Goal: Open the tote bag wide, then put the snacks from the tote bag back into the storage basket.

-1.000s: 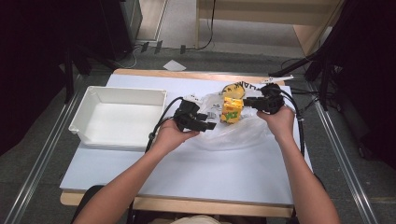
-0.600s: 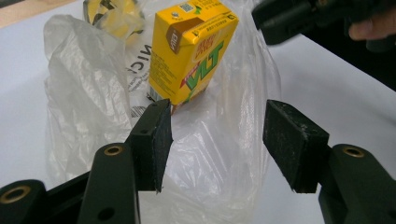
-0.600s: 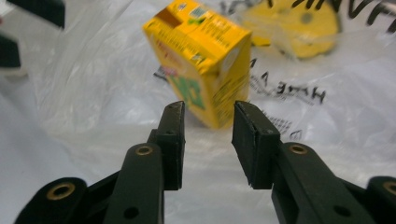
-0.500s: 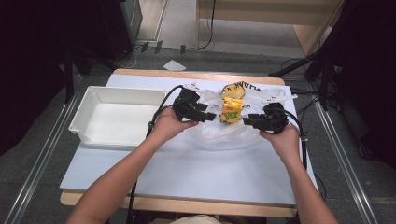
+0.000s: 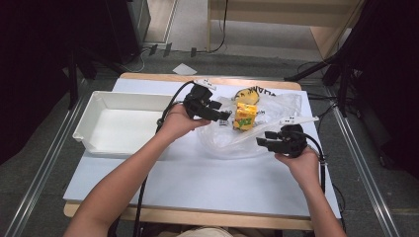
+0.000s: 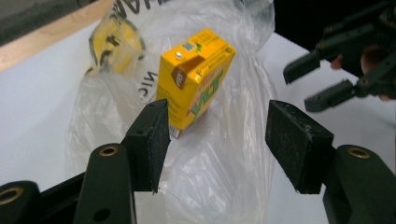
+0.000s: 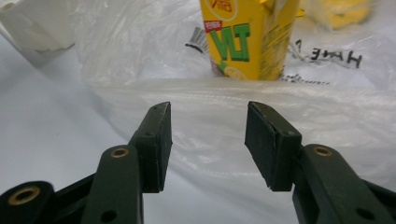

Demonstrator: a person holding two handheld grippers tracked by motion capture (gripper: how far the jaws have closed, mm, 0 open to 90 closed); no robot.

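A yellow drink carton [image 5: 244, 117] stands upright on a clear plastic bag [image 5: 232, 143] with black lettering, at the table's middle back. My left gripper [image 5: 225, 117] hovers just left of the carton, open, its jaws having just been opening. In the left gripper view the carton [image 6: 196, 79] stands beyond the left gripper [image 6: 224, 135], with nothing pinched. My right gripper [image 5: 262, 143] sits at the bag's near right edge, open, its jaws also having just been opening. The right gripper [image 7: 208, 135] faces the bag's edge [image 7: 280, 107] and the carton [image 7: 247, 37], with nothing between the pads.
An empty white bin [image 5: 118, 121] sits on the left of the white table [image 5: 197, 182]. A second yellow item [image 5: 245, 96] lies in the bag behind the carton. The table's wooden edge [image 5: 163, 76] runs along the back.
My right gripper has come back toward the person, from beside the carton to the bag's near right edge, with its jaws wider apart. My left gripper has lifted slightly toward the back.
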